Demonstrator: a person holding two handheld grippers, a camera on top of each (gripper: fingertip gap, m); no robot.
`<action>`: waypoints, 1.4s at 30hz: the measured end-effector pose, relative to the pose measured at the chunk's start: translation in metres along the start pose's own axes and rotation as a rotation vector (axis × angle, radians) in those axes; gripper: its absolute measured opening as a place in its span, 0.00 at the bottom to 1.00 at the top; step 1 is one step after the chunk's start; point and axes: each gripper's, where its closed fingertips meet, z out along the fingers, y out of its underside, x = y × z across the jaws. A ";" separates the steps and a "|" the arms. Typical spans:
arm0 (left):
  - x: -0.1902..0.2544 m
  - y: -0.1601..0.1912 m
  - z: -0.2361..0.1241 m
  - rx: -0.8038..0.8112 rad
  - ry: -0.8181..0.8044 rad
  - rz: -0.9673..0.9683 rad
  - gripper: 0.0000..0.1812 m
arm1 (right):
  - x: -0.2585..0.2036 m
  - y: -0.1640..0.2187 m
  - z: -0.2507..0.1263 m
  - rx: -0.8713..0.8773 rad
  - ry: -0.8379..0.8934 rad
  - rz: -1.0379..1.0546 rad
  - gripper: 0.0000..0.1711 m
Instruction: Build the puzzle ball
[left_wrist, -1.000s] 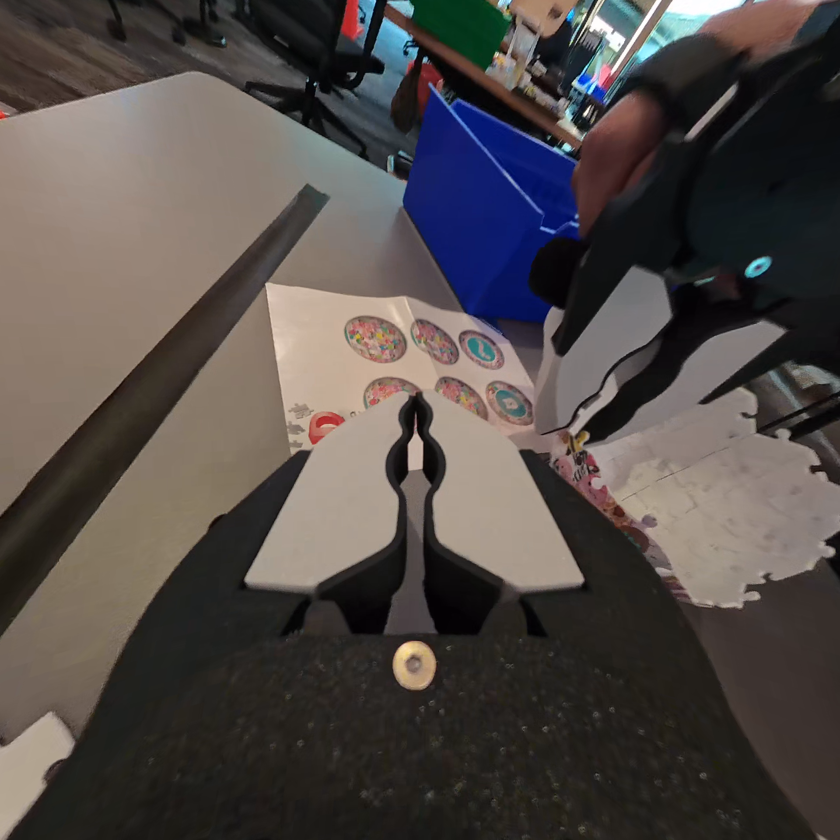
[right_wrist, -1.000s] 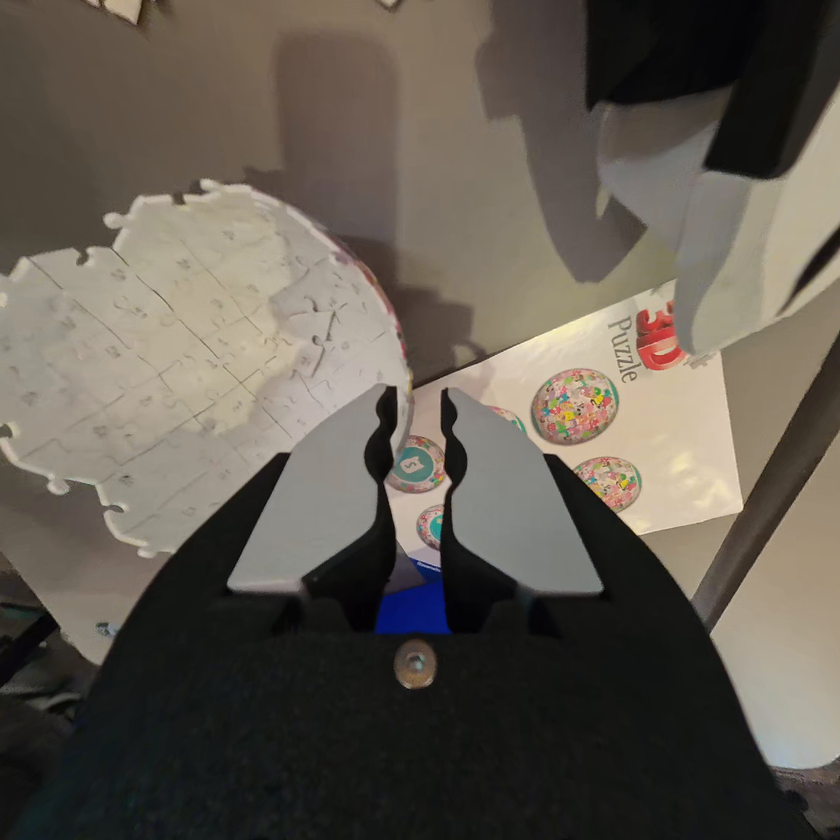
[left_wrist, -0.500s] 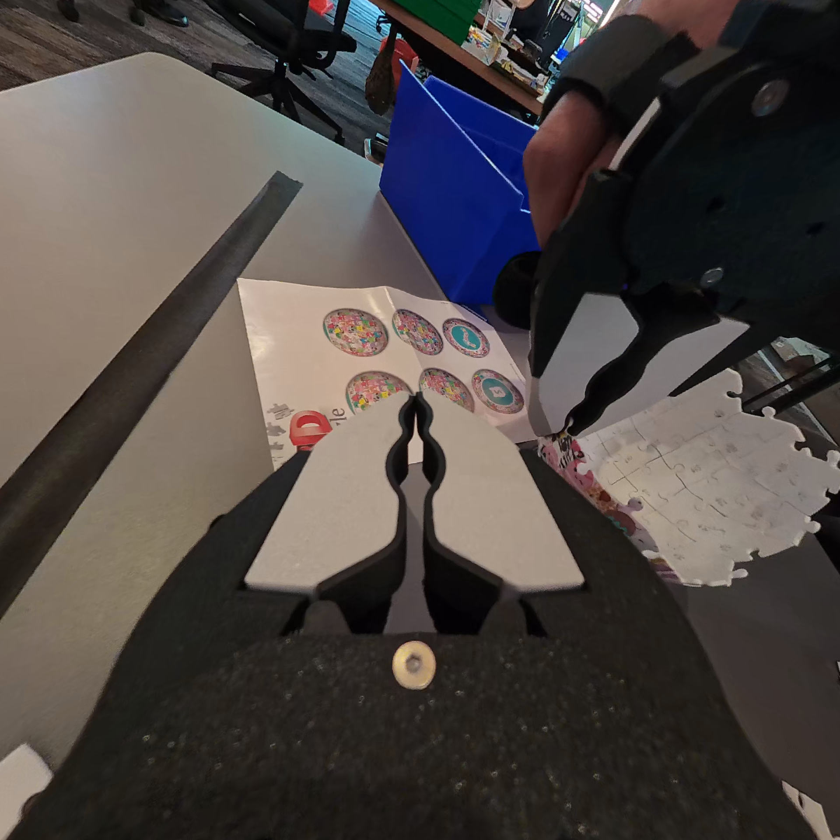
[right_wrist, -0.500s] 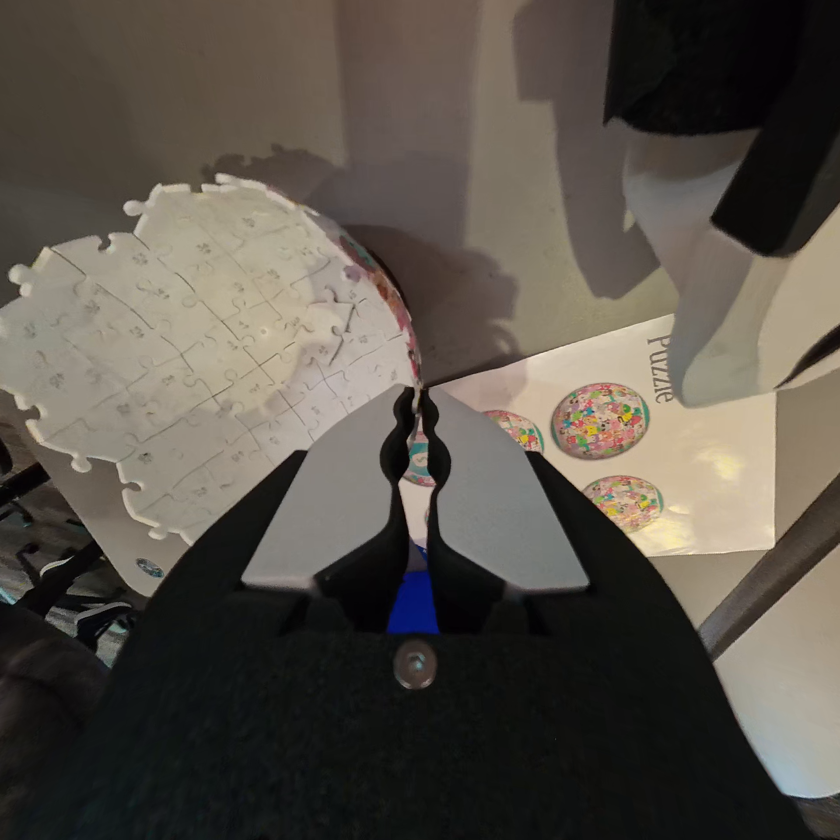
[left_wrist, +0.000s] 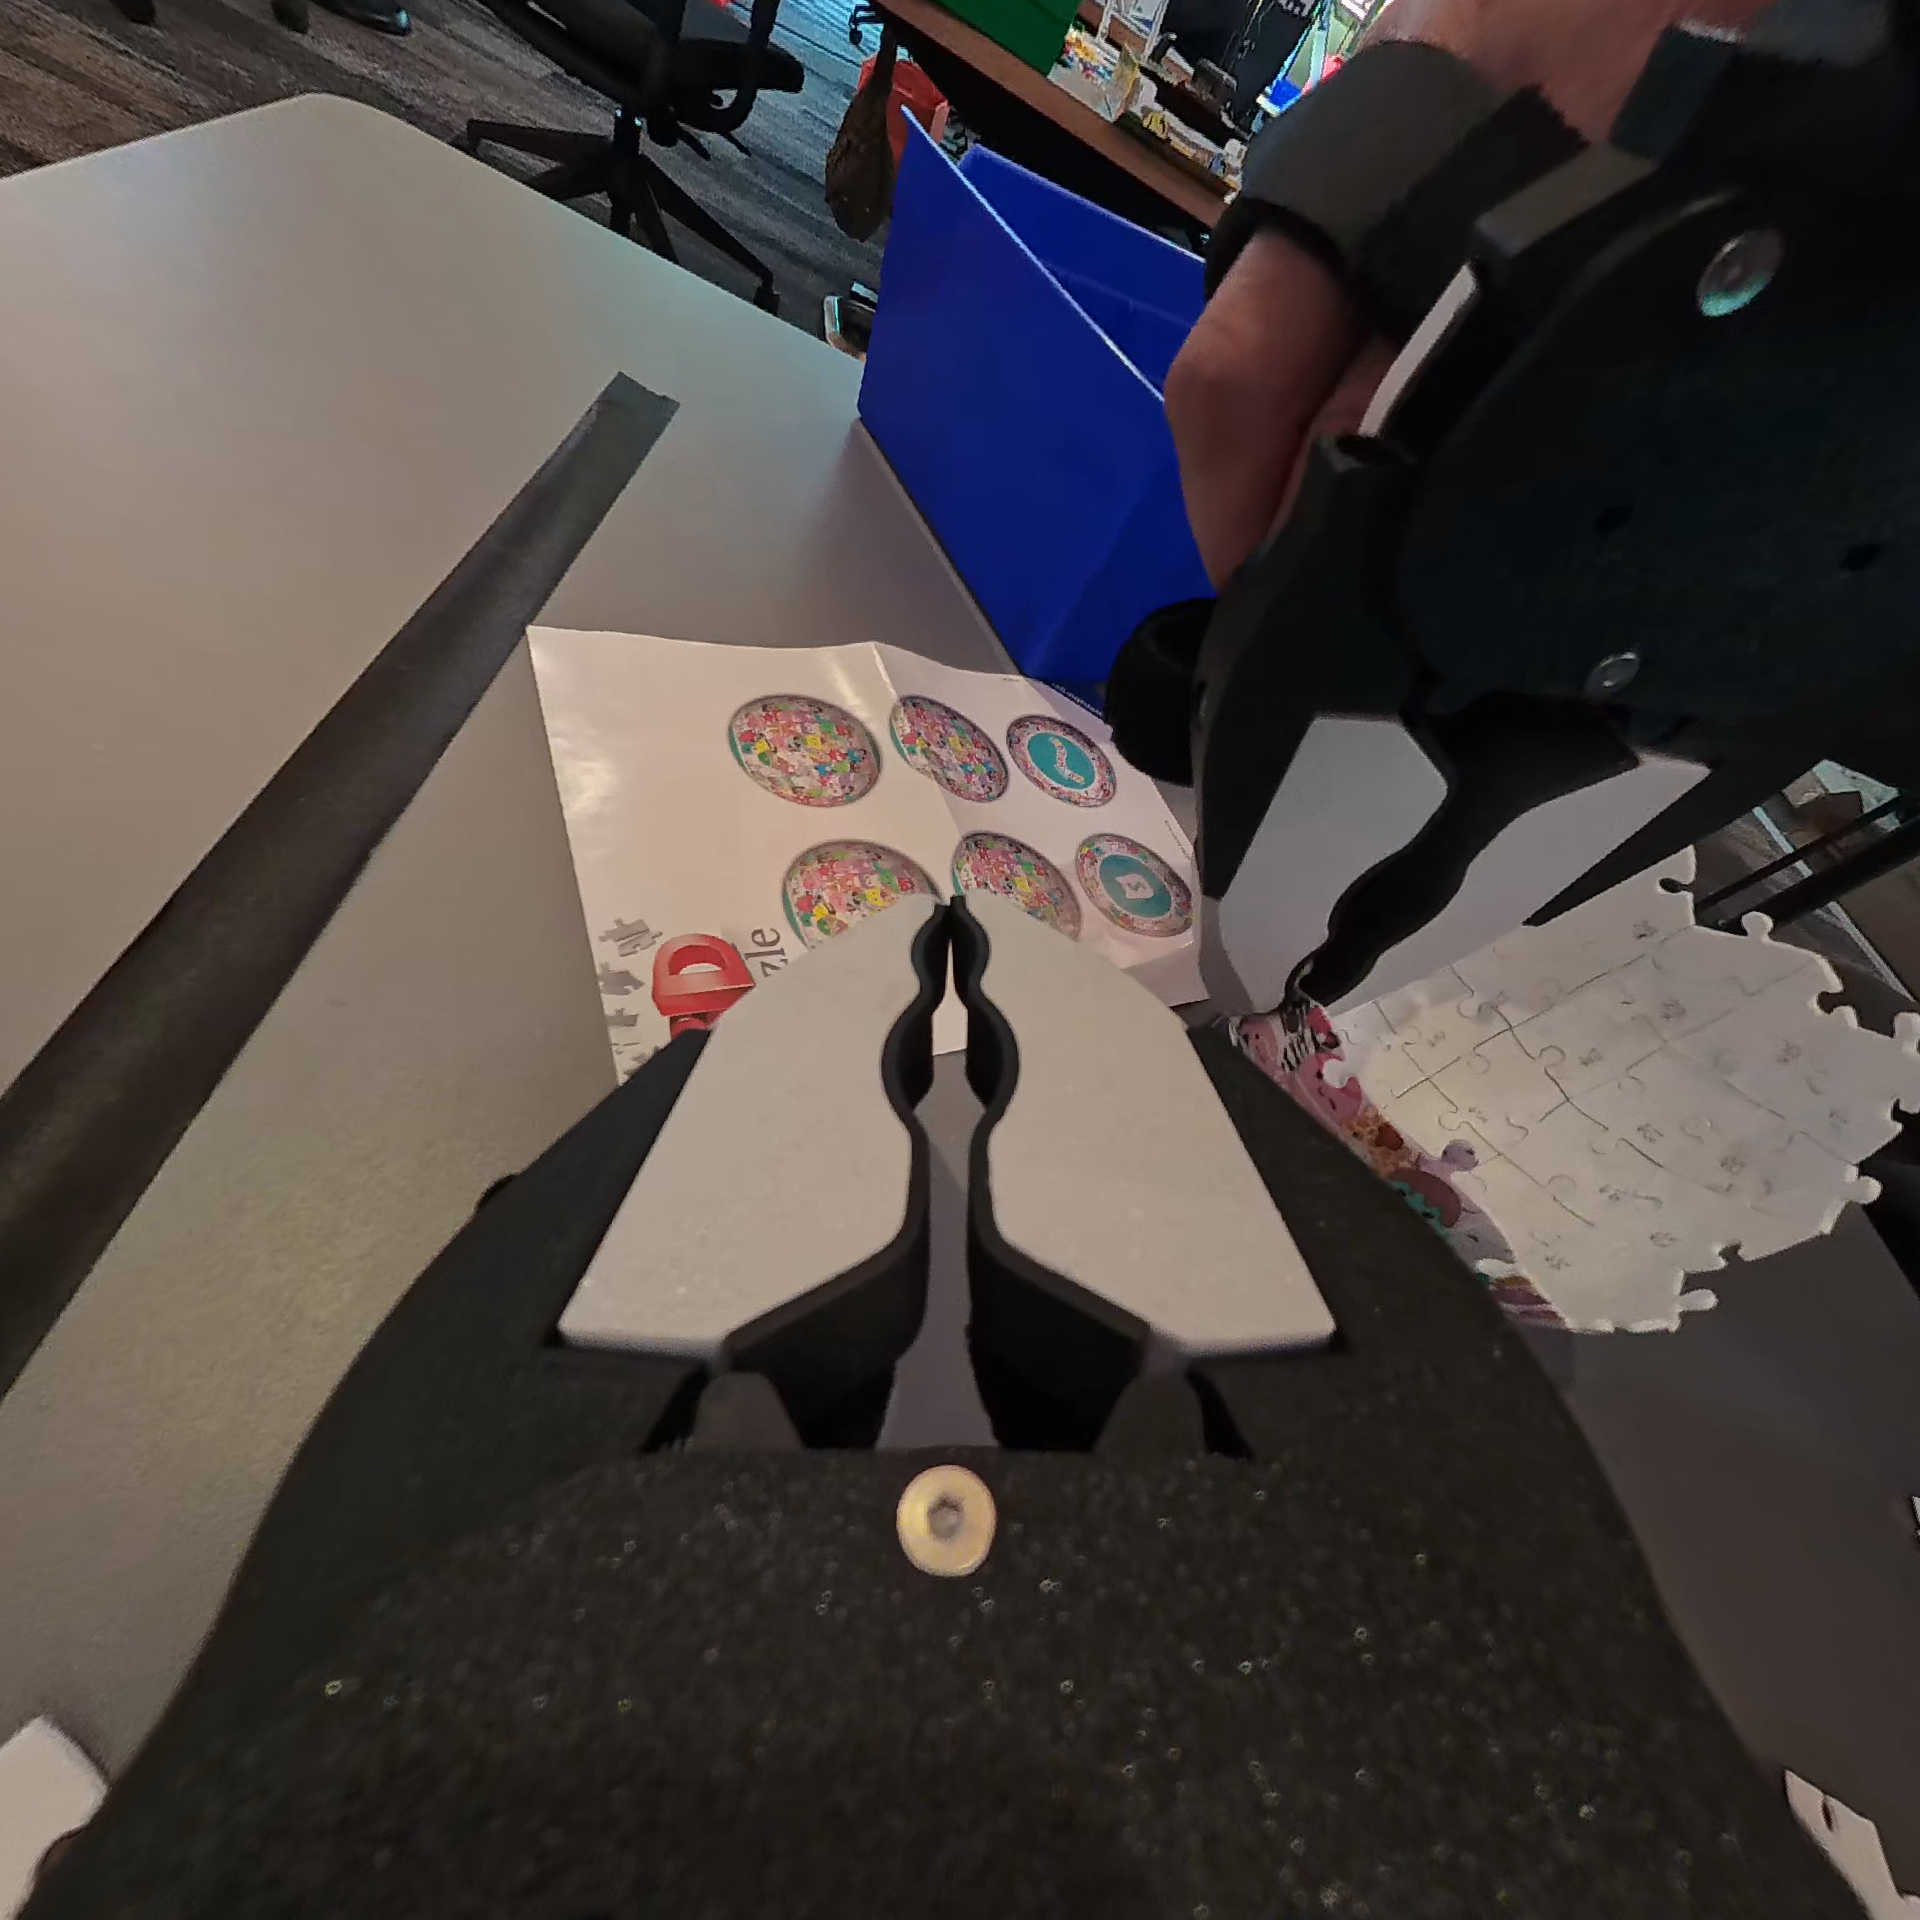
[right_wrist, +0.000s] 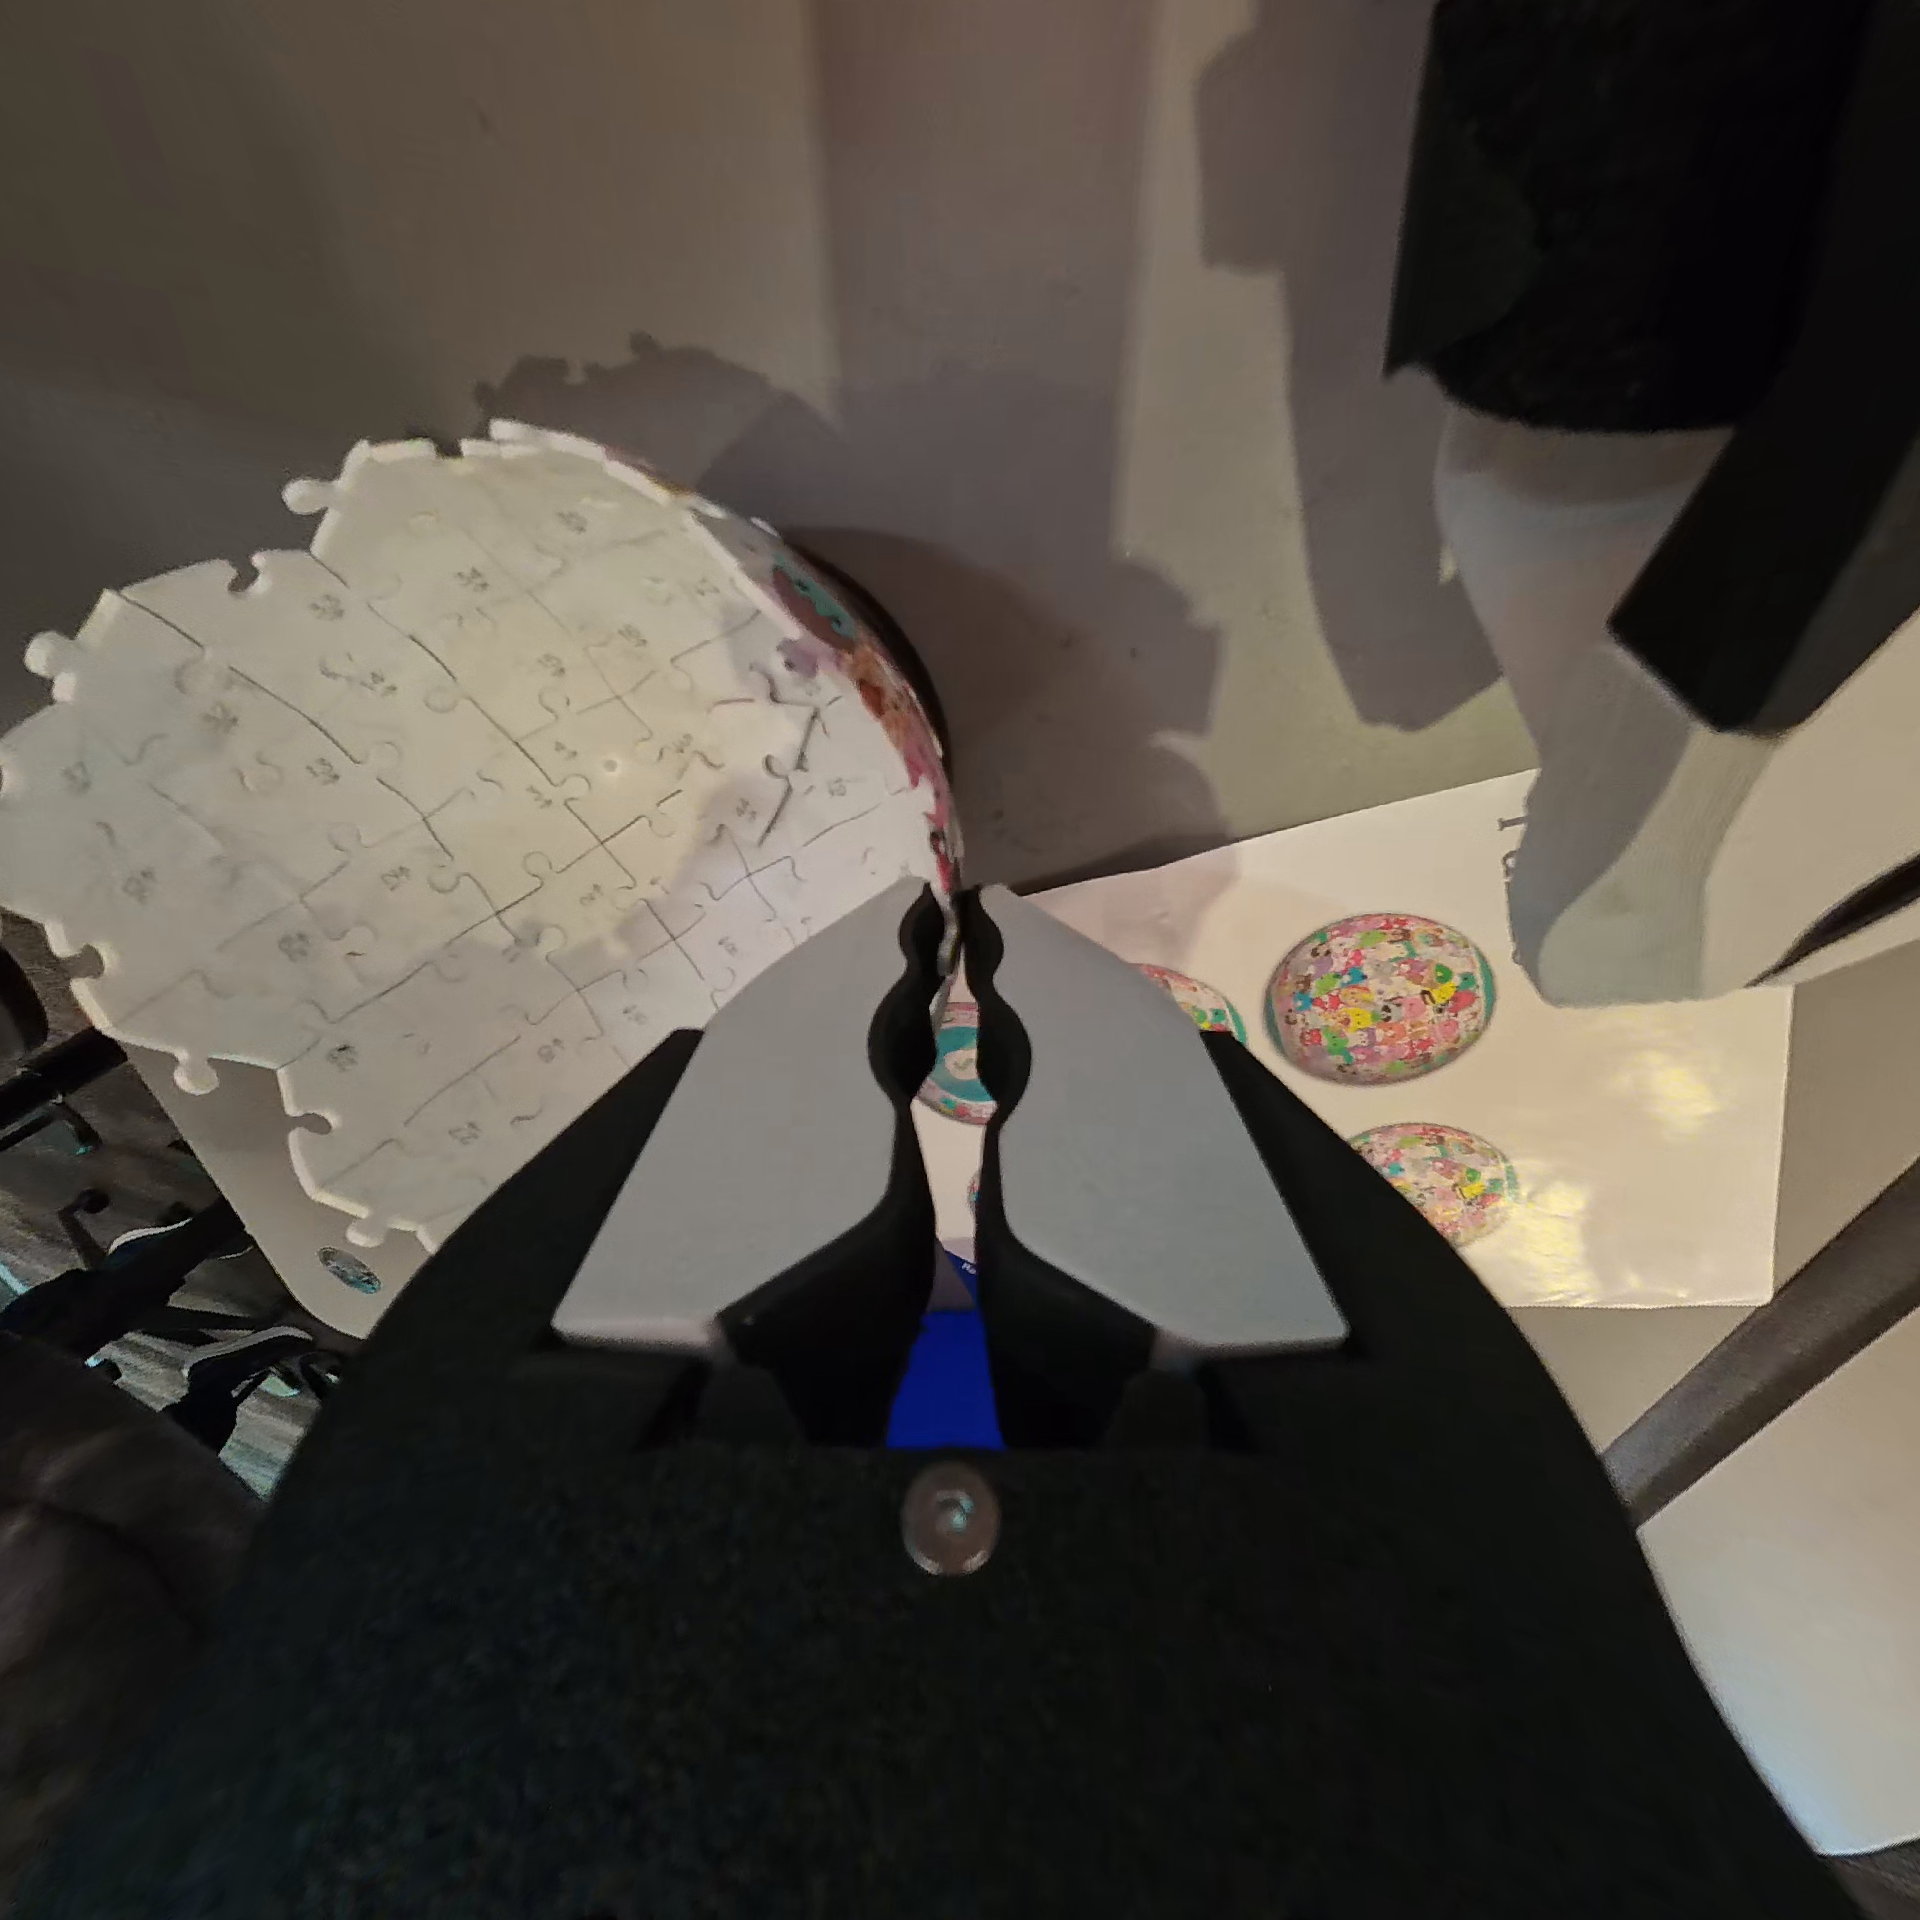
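A half-built puzzle ball shell (right_wrist: 416, 810) lies tilted on the grey table, its white numbered inside facing up and its pink printed outside along the rim. It also shows in the left wrist view (left_wrist: 1621, 1101). My right gripper (right_wrist: 951, 899) is shut on the shell's near rim, and the left wrist view shows it (left_wrist: 1299, 987) pinching that edge. My left gripper (left_wrist: 951, 914) is shut and empty, hovering over the instruction sheet (left_wrist: 665, 748). It appears at the upper right of the right wrist view (right_wrist: 1558, 935).
The sheet with ball pictures (right_wrist: 1610, 1143) lies flat beside the shell. A blue bin (left_wrist: 1018, 436) stands behind the sheet. A dark seam (left_wrist: 312, 831) crosses the table on the left. Loose white pieces lie at the near corners (left_wrist: 42, 1766) (left_wrist: 1839, 1839). Office chairs stand beyond the table. About 9 centimetres separates my left fingertips from my right.
My right gripper went from open to shut on the shell's rim. The shell has shifted and tilted. My left gripper stayed shut and drifted slightly.
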 end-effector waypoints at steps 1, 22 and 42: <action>0.000 0.000 0.000 -0.001 0.002 0.000 0.00 | -0.001 0.000 0.000 -0.003 -0.003 -0.001 0.01; 0.000 0.002 0.002 -0.016 -0.007 -0.001 0.00 | -0.004 0.016 -0.045 0.052 0.286 0.115 0.08; 0.001 0.006 0.006 -0.049 -0.041 0.036 0.00 | -0.014 0.040 -0.015 0.076 0.221 0.506 0.09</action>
